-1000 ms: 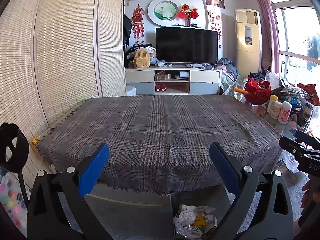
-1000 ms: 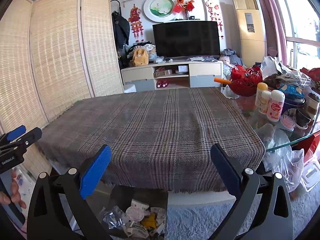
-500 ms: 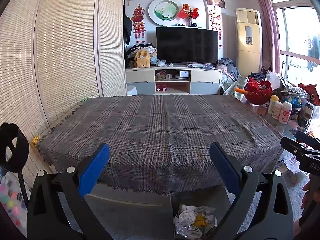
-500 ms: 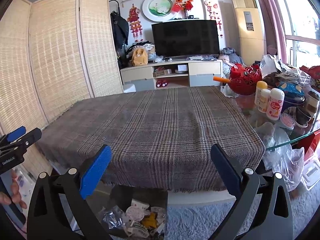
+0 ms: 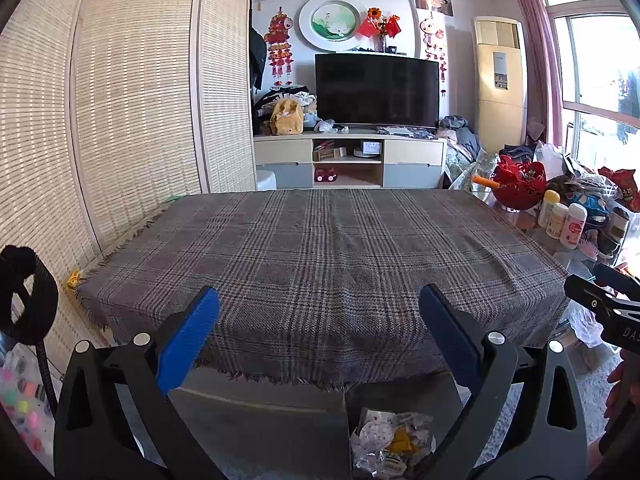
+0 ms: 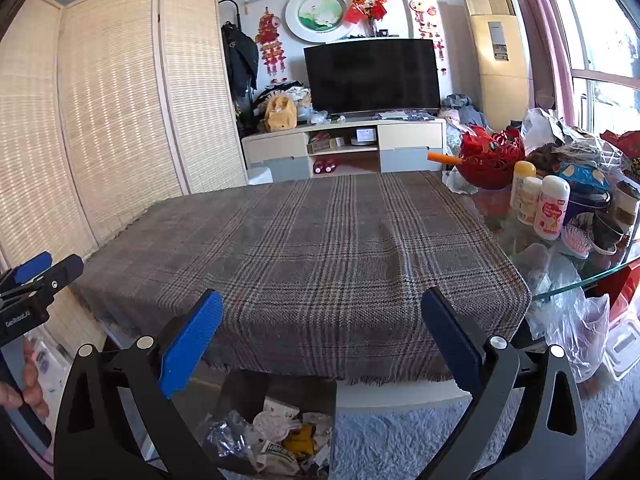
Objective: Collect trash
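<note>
Comparing this moment with the views of a second ago, almost nothing has changed: both grippers hang in the same place at the near edge of the counter, and the plaid cloth (image 5: 320, 256) lies as bare as it did. That stillness, I judge, means the collecting is finished or nearly so, since no scrap shows anywhere on the cloth and nothing is being carried.

The left gripper (image 5: 319, 322) stands wide open with its blue pads well apart and nothing between them. The right gripper (image 6: 321, 322) is spread just as wide and is equally empty. Each also appears at the edge of the other's view, held by a hand, level with the counter's front.

The trash is in the dark bin (image 6: 276, 390) on the floor, below the fringed front edge of the cloth. In the right wrist view it holds a heap of crumpled wrappers (image 6: 276, 436): white paper, clear plastic, and a yellow piece near the middle. The left wrist view shows the same bin (image 5: 376, 396) between the fingers, with the same white and yellow litter inside.

On the glass table (image 6: 568, 284) to the right sit a red basket (image 6: 492, 160), some white bottles (image 6: 552, 208) and assorted bags, well apart from the cloth. Whether any of that counts as trash I cannot tell.
</note>
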Action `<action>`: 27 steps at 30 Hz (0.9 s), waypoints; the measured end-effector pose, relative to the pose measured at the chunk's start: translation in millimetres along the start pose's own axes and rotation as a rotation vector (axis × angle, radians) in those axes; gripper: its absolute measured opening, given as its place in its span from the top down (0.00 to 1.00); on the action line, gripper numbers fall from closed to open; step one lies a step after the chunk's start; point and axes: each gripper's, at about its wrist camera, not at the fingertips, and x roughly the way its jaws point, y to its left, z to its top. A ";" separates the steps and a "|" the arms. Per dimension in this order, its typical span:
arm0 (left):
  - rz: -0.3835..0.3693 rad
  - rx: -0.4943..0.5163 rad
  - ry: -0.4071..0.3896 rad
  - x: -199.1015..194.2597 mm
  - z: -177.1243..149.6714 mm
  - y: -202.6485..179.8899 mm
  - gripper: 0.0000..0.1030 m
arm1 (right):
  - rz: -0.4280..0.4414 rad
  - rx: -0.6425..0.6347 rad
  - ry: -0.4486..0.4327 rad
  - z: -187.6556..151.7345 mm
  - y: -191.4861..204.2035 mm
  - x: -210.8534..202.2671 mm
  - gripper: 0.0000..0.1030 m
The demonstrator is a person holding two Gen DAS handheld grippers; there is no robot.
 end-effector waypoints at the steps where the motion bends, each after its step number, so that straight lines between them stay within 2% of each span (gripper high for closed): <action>1: 0.001 0.001 0.001 0.3 -0.1 0.4 0.08 | 0.000 0.000 0.001 0.1 -0.3 0.0 0.03; 27: 0.004 -0.003 0.002 0.0 1.0 4.1 0.08 | -0.005 -0.012 0.019 -2.8 -0.3 3.0 0.03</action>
